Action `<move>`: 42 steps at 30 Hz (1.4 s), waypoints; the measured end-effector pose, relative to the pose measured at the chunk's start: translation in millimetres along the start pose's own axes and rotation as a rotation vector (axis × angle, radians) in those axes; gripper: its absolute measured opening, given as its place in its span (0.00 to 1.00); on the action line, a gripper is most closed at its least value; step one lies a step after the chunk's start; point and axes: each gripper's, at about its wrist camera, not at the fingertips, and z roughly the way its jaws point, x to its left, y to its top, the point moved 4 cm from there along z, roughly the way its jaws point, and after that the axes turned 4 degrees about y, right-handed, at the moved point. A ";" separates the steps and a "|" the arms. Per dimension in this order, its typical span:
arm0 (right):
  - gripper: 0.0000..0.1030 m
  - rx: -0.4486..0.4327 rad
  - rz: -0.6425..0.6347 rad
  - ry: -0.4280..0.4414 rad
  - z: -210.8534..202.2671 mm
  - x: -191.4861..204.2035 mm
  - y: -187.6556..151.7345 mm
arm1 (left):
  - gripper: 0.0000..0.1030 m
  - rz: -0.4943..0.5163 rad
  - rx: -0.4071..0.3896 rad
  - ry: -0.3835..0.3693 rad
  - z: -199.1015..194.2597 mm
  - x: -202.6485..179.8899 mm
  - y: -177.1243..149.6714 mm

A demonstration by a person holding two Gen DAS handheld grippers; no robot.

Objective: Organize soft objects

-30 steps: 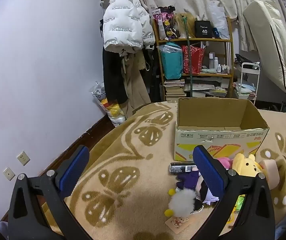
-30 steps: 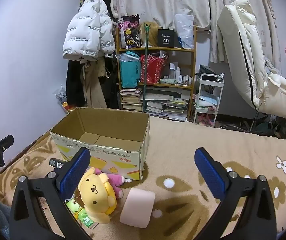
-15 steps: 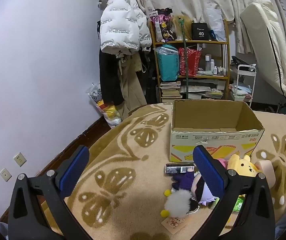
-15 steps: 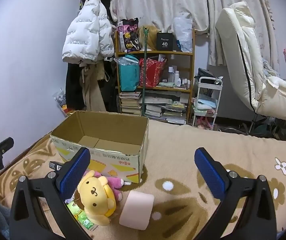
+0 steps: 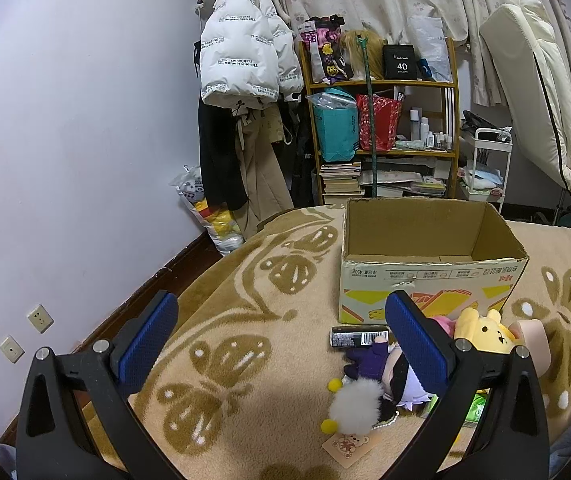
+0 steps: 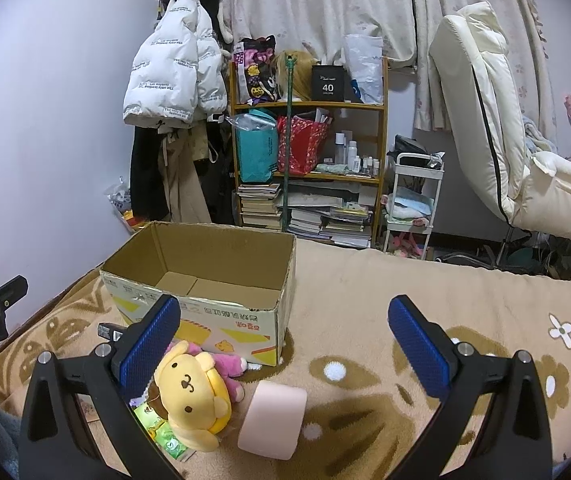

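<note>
Pre-grasp: both my grippers, left (image 5: 281, 336) and right (image 6: 283, 338), gape empty; next, pinch yellow plush (image 6: 191, 394) before cardboard box (image 6: 205, 280).

The left hand-held gripper (image 5: 281, 336) hangs with its blue-padded fingers (image 5: 147, 338) spread wide, gripping nothing. The right hand-held gripper (image 6: 281, 338) is equally wide and holds nothing, the left one's tip visible at its 9 o'clock.
</note>
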 end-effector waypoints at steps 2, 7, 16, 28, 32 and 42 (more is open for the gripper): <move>1.00 0.000 -0.001 -0.001 0.0 0.4 0.0 | 0.99 0.001 0.000 0.000 -0.3 -0.1 0.0; 1.00 0.000 -0.001 -0.002 0.0 0.9 -0.1 | 0.99 0.002 -0.001 -0.009 0.6 -1.1 -1.6; 1.00 0.001 -0.005 -0.002 0.4 1.7 -0.9 | 0.99 0.016 -0.003 -0.011 0.6 -4.6 -3.4; 1.00 0.002 -0.005 -0.004 0.8 1.6 -0.4 | 0.99 0.018 -0.003 -0.009 0.0 -4.4 -2.6; 1.00 0.003 -0.006 -0.003 0.8 2.3 -1.0 | 0.99 0.017 -0.005 -0.009 0.2 -4.3 -3.0; 1.00 0.007 -0.010 -0.004 2.2 4.0 -2.9 | 0.99 0.020 -0.005 -0.010 0.1 -4.7 -2.9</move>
